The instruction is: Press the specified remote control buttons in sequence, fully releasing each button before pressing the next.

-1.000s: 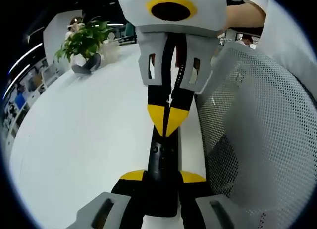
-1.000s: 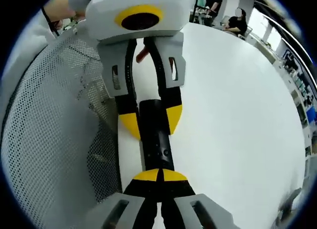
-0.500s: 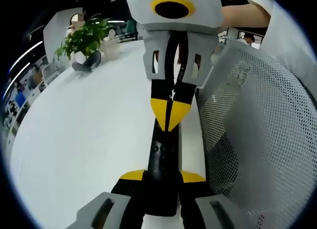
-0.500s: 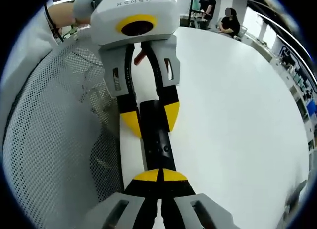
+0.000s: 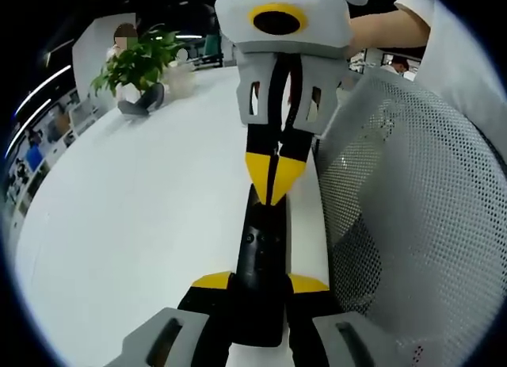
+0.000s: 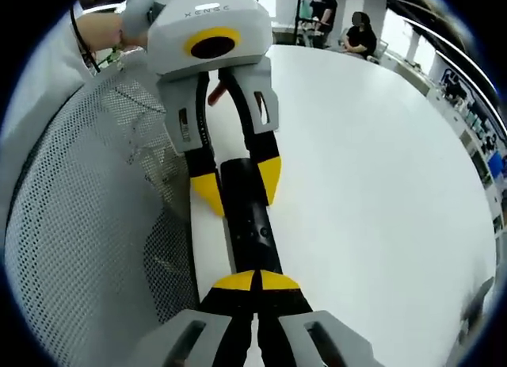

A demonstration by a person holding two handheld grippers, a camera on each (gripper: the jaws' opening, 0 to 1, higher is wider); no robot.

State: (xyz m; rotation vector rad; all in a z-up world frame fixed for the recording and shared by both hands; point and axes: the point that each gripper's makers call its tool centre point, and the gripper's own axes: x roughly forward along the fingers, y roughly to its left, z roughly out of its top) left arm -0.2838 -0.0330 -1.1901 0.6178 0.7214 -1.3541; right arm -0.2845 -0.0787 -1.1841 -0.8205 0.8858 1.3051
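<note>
In the left gripper view we see the left gripper point(image 5: 260, 292) rising from 6 o'clock, its yellow-tipped jaws clamped on the near end of the black remote control point(image 5: 261, 256), which runs up the middle toward 12 o'clock over the white table point(image 5: 142, 224). The right gripper point(image 5: 271, 186) comes down from 12 o'clock, jaws pressed together, its yellow tips touching the far end of the remote control. At 3 o'clock sits a white mesh chair back point(image 5: 412, 216), with a person's arm point(image 5: 388, 26) above it at 1 o'clock. At 10 o'clock a potted plant point(image 5: 139, 66) stands in a white pot, green leaves in it. In the right gripper view the right gripper point(image 6: 255, 281) rises from 6 o'clock with jaws narrow and shut together, tips resting on the remote control point(image 6: 249, 224) near its buttons; we cannot tell whether a button is pushed down. The left gripper point(image 6: 234, 177) reaches in from 12 o'clock, its jaws holding the remote control's sides. Lettering on its grey housing reads roughly "XENSE", blurry. The mesh chair back point(image 6: 87, 224) is at 9 o'clock, and the table point(image 6: 380, 185) spreads toward 3 o'clock.
</note>
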